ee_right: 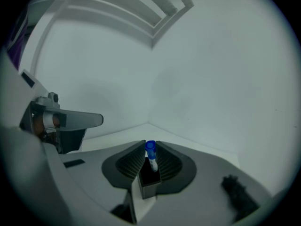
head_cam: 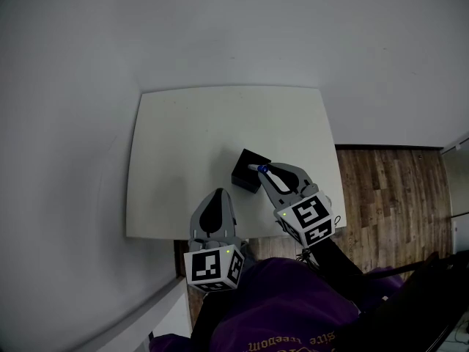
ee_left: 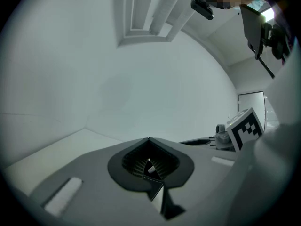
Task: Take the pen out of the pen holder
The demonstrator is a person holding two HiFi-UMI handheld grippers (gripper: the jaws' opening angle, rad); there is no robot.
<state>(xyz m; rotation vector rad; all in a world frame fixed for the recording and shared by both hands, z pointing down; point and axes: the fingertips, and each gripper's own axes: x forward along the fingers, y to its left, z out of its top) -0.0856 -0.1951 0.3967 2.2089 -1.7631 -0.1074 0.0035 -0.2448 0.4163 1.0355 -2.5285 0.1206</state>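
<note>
A black square pen holder (head_cam: pixel 245 169) stands on the white table (head_cam: pixel 183 138), near its front right corner. A white pen with a blue cap (ee_right: pixel 150 147) sticks up out of the holder (ee_right: pixel 149 180). My right gripper (ee_right: pixel 150 144) has its jaws closed against the cap, the pen's lower end still inside the holder. In the head view the right gripper (head_cam: pixel 265 170) reaches the pen (head_cam: pixel 261 169) from the front right. My left gripper (head_cam: pixel 217 195) rests over the table's front edge, left of the holder. Its jaws (ee_left: pixel 148 139) meet at the tips with nothing held.
Wooden floor (head_cam: pixel 388 189) lies to the right of the table and a plain white wall behind it. The person's purple clothing (head_cam: pixel 278 306) fills the bottom of the head view. The right gripper's marker cube (ee_left: pixel 244 128) shows at the right of the left gripper view.
</note>
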